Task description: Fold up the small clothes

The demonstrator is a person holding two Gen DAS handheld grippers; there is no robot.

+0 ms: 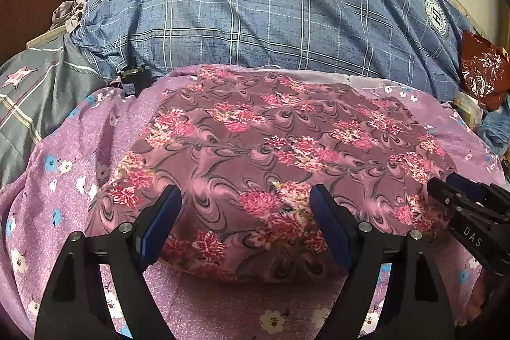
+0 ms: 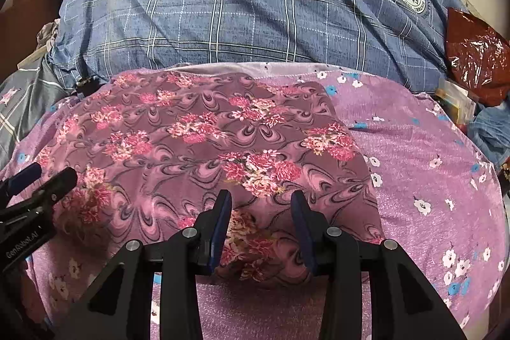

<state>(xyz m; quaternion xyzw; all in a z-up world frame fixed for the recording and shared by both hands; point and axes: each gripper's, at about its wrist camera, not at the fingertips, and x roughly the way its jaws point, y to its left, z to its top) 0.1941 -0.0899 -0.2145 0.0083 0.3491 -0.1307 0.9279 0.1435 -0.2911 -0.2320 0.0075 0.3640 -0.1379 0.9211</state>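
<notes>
Pink and dark red flowers cover the cloth (image 1: pixel 255 148), the small piece of clothing to be folded. It lies flat on the purple sheet (image 1: pixel 47 180) of a bed, near the front edge.

The left hand-held gripper (image 1: pixel 245 212) is closest in its own view. Its jaws stand wide apart over the near left part of the cloth. Nothing is pinched between them, so it is let go. The right hand-held gripper (image 2: pixel 261 222) sits over the near right corner of the cloth. Its jaws are about half apart, with a bit of the near edge between them. The pads do not seem to press on the cloth, but it is hard to be sure.

The cloth looks like a neat block with straight sides and a thick, rounded near edge. I think it has been folded at least once. It is still quite wide, so I judge that one or more folds are left to make it small.

Farther back, a big blue checked quilt (image 1: pixel 255 21) is piled up behind the cloth. A red bag (image 1: pixel 481 69) lies to the right of it. I cannot see more small clothes waiting.
</notes>
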